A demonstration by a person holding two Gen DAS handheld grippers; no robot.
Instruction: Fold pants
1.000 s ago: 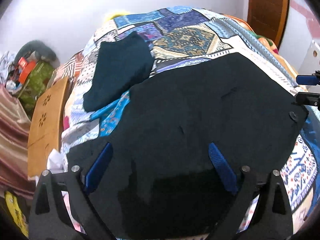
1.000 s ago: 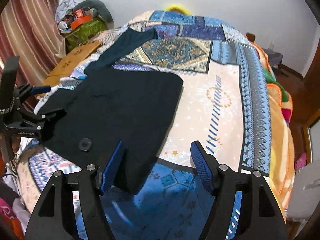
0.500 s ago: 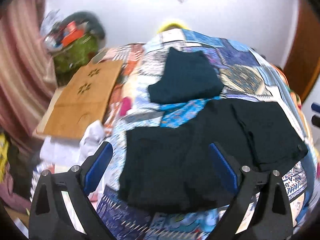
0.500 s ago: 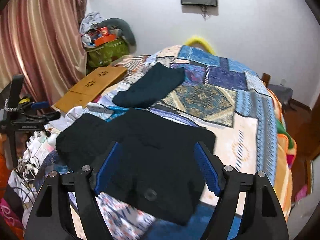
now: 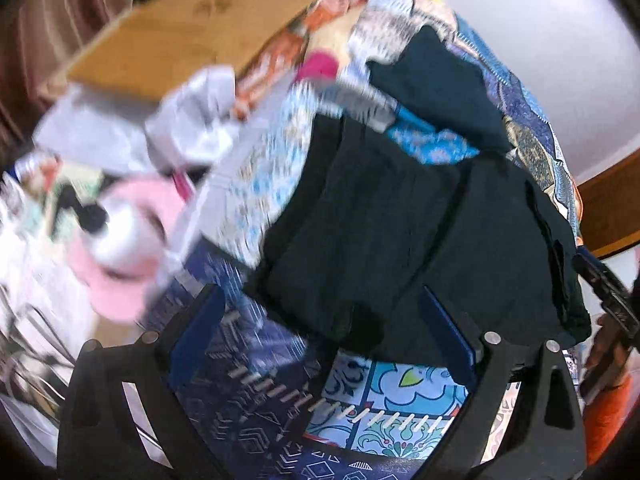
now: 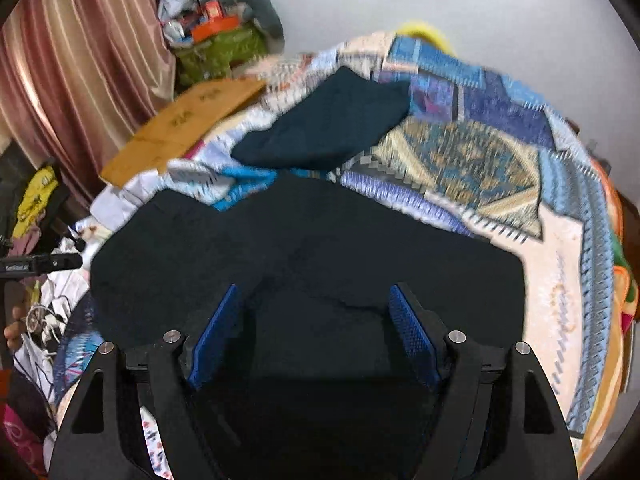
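While both tongs tilt downward, jaws spread, pants (image 6: 304, 248) lie beneath

Two dark garments, two grippers, one bed

On the one patchwork bedspread (image 6: 460, 152) lie one pair of black pants (image 6: 320, 256) and one folded dark teal garment (image 6: 328, 128). One wooden board (image 6: 188, 124) sits beside the bed. The left gripper (image 5: 320, 324) and right gripper (image 6: 316, 328) make two, each with two blue pads.
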